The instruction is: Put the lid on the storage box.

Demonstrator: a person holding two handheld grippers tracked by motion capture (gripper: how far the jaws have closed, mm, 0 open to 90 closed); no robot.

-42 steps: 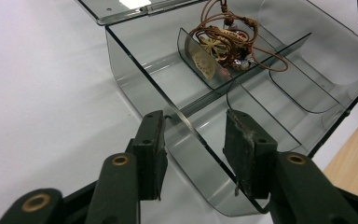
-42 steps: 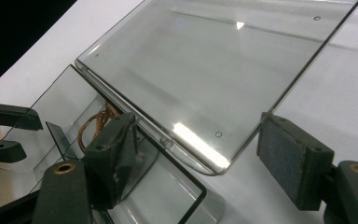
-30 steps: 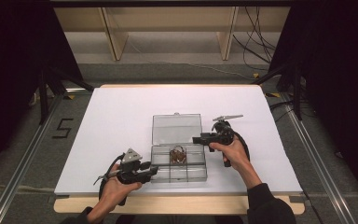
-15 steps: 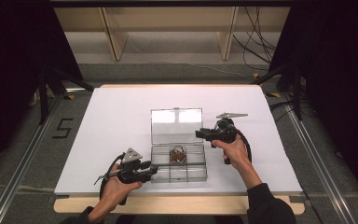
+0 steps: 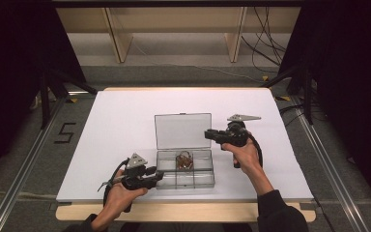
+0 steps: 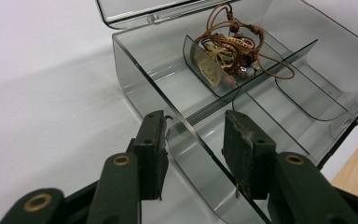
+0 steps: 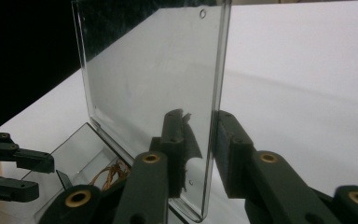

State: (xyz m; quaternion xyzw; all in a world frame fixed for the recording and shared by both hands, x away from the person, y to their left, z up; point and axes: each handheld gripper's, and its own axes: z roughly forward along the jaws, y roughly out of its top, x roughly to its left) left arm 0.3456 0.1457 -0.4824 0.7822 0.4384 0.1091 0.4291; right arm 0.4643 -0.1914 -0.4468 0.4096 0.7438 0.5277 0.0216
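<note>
I had the box point(image 5: 185, 169) near the table's point(image 5: 125, 116) front edge, its lid point(image 5: 182, 130) standing up behind it. The necklace point(image 5: 184, 161) lay in a middle compartment. My left gripper point(image 5: 158, 177) straddled the box's left wall; my right gripper point(image 5: 207, 134) straddled the lid's right edge.

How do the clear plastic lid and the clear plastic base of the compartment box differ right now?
The clear plastic lid stands raised on its hinge, while the clear plastic base lies flat on the white table. The lid is a plain pane; the base has dividers and holds a brown corded trinket. The right gripper brackets the lid's edge, its jaws having just been closing; the left gripper straddles the base's wall. Both are see-through.
</note>
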